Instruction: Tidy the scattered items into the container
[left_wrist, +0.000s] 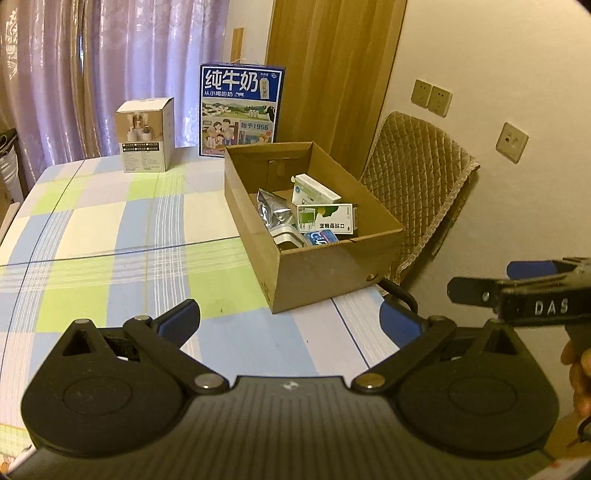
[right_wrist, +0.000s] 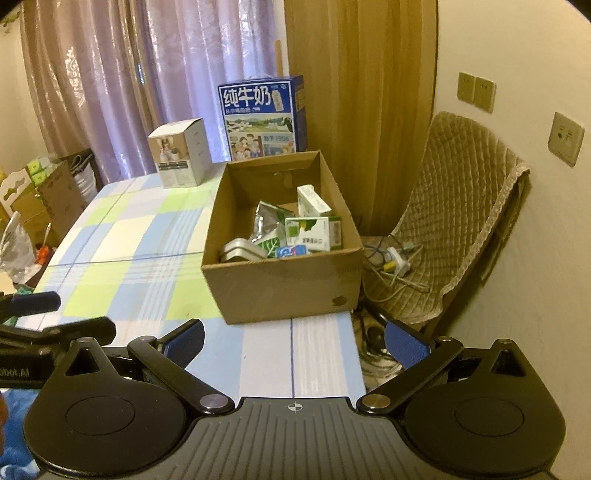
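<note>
The cardboard box (right_wrist: 282, 284) sits at the right edge of the worktop (right_wrist: 129, 236), near its front right corner. Inside it I count five things — two white-and-green cartons (right_wrist: 313, 233), one shiny silver pouch (right_wrist: 266, 225), one small blue packet (right_wrist: 291, 252) and one grey rounded thing (right_wrist: 242, 254). No loose little things show on the checked cloth around it, so the tidying looks nearly done, or done.

The left gripper (left_wrist: 290, 325) hangs over the front of the worktop with its jaws wide apart and nothing between them. The right gripper (right_wrist: 293, 341) is the same — jaws wide, empty. Each one also shows at the side of the other's view.

The next move, I think, calls for a look around for anything left out. Two big boxes stand at the far edge: one blue milk box (right_wrist: 264, 116) and one white box (right_wrist: 183, 153). They look too big for the cardboard box.
</note>
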